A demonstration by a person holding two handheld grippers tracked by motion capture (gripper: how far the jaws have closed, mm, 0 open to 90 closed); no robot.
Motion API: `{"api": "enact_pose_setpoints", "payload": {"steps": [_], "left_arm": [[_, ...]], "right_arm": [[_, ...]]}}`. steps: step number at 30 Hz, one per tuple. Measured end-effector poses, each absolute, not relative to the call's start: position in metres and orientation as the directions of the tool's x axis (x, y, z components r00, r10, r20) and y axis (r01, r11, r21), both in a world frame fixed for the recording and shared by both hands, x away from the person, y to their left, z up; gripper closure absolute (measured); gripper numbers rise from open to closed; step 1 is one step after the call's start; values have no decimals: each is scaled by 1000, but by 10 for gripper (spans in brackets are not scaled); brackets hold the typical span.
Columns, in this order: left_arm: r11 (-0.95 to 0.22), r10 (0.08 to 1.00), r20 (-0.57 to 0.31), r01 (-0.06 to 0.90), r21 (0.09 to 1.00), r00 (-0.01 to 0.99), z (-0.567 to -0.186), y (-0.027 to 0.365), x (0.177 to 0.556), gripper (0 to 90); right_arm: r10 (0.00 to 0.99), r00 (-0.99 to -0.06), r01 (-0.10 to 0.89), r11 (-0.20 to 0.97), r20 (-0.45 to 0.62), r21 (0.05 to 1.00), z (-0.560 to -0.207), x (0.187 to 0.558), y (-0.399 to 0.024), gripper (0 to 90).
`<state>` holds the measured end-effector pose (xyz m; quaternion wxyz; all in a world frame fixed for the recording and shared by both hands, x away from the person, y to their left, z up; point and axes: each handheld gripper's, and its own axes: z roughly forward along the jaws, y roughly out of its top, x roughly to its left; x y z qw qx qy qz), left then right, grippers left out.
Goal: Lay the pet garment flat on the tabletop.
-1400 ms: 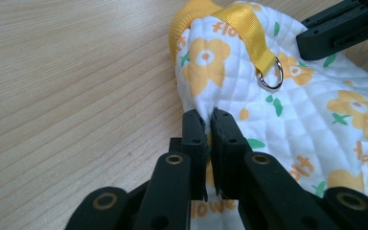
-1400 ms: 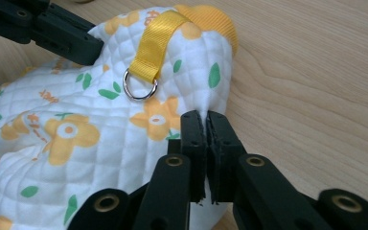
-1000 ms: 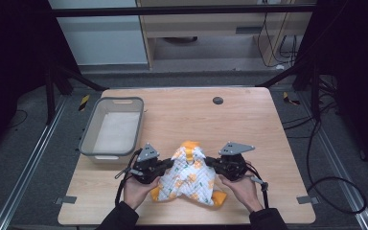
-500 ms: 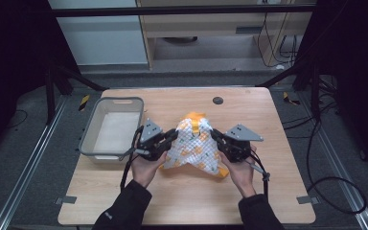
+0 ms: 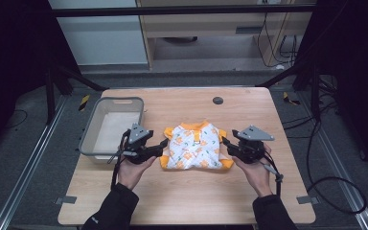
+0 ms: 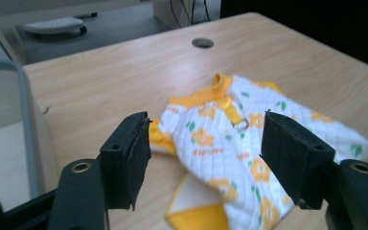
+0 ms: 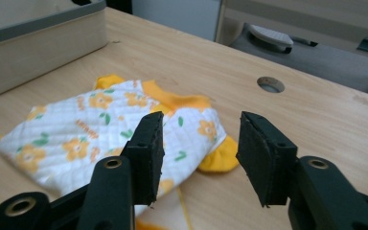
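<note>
Orange-trimmed and white, printed with small flowers, the baby shirt [image 5: 195,146] lies flat near the middle of the wooden counter [image 5: 191,201], neckband toward the far edge, with a grey tub [image 5: 92,135] just off to its left and a round hole [image 5: 217,100] in the board beyond it.

From the high view the left claw [image 5: 162,143] sits at the shirt's left edge and the right claw [image 5: 224,142] at its right edge, each held in a hand in a dark sleeve; how wide the jaws stand is hard to read from there. The left gripper view settles it: the left claw [image 6: 206,153] is spread, nothing pinched, the shirt [image 6: 249,143] lying beyond the gap with a small metal ring on its front. The right gripper view shows the right claw [image 7: 199,155] spread too, empty, the shirt [image 7: 100,129] beyond and to one side, one orange cuff resting on the board, and the tub's wall [image 7: 38,43] farther off.

A second ago both claws were clamped on a bunched-up shirt close to the counter's near edge. Half a second ago it was partly lifted, farther in. Both sets of jaws have just been opening, and the shirt now lies smoothed out and released.
</note>
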<state>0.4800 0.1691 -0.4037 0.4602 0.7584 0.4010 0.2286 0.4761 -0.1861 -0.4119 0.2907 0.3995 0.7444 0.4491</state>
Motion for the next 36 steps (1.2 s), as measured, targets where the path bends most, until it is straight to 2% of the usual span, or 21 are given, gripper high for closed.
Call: {"api": "enact_pose_setpoints", "payload": {"steps": [8,14,21,28,32,36], "left_arm": [[-316,799,-20,447,837,601,-431,179,458,320],[-361,784,-19,480,800,620,-455,176,457,336],[-414,772,15,485,770,636,-473,168,458,349],[-475,740,41,480,738,671,-484,157,463,385],[-483,729,27,487,728,684,-488,155,465,480],[-482,731,7,508,714,682,-489,152,466,608]], "right_arm": [[830,-557,363,277,-31,890,-423,448,-203,398],[806,-592,406,297,1,864,-449,439,-202,416],[791,-611,468,339,21,816,-476,445,-196,465],[756,-655,460,388,10,798,-486,449,-183,516],[744,-668,454,420,-12,786,-491,453,-174,564],[744,-668,462,436,-20,772,-491,456,-170,714]]}}
